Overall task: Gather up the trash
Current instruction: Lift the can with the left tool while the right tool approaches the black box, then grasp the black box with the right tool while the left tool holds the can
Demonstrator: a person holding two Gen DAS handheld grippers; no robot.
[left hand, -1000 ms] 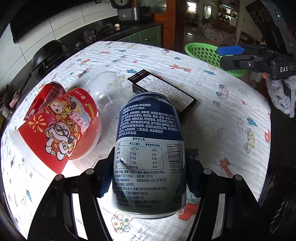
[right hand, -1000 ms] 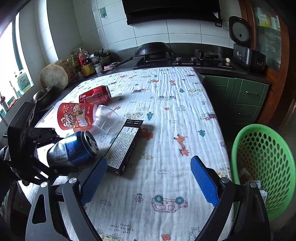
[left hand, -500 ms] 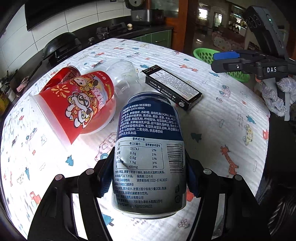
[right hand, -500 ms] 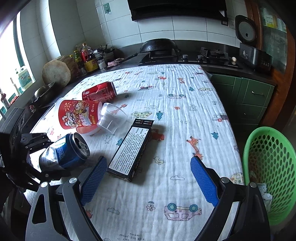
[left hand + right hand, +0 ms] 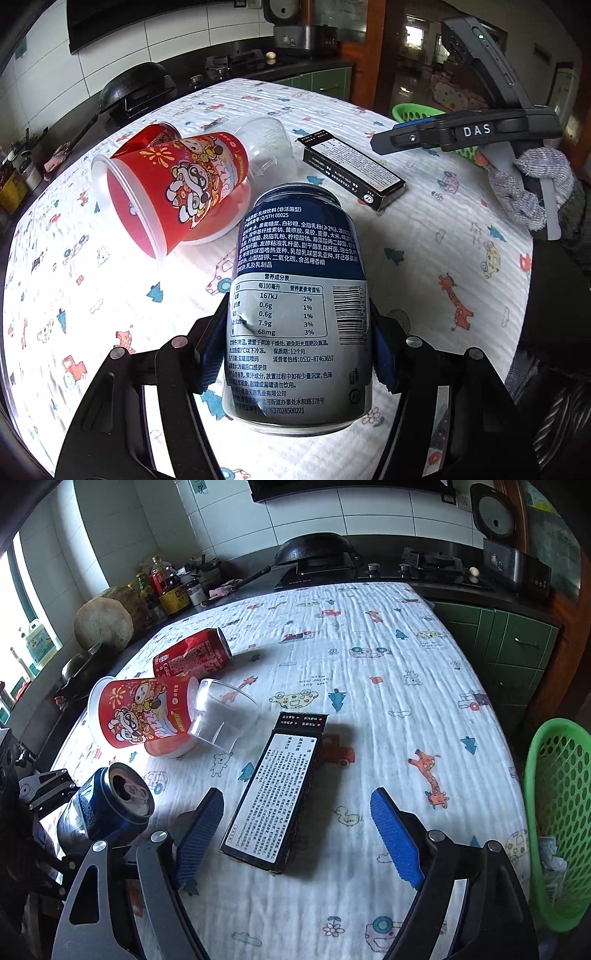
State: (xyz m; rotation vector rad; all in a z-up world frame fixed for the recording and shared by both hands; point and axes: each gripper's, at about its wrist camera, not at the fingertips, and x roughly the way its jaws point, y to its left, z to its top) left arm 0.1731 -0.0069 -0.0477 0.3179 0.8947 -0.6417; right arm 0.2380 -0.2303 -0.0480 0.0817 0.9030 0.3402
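Note:
My left gripper (image 5: 297,325) is shut on a blue drink can (image 5: 295,306), held tilted above the table; the right wrist view shows the same can (image 5: 107,808) with its top open. My right gripper (image 5: 295,805) hangs over the near end of a long black box (image 5: 280,786) lying flat on the cloth. Its jaws are closing, the box lies between the blue pads (image 5: 201,830), and they do not touch it. A red printed cup (image 5: 144,712), a clear plastic cup (image 5: 221,716) and a red can (image 5: 192,657) lie on their sides at the left.
A green mesh basket (image 5: 554,812) with some paper in it stands off the table's right edge. The table wears a white cartoon-print cloth (image 5: 369,686). Behind it runs a dark counter with a wok (image 5: 314,548), a stove and bottles.
My right gripper has come forward and down over the black box, and its jaws have narrowed. My left gripper has shifted sideways with the blue can still in it.

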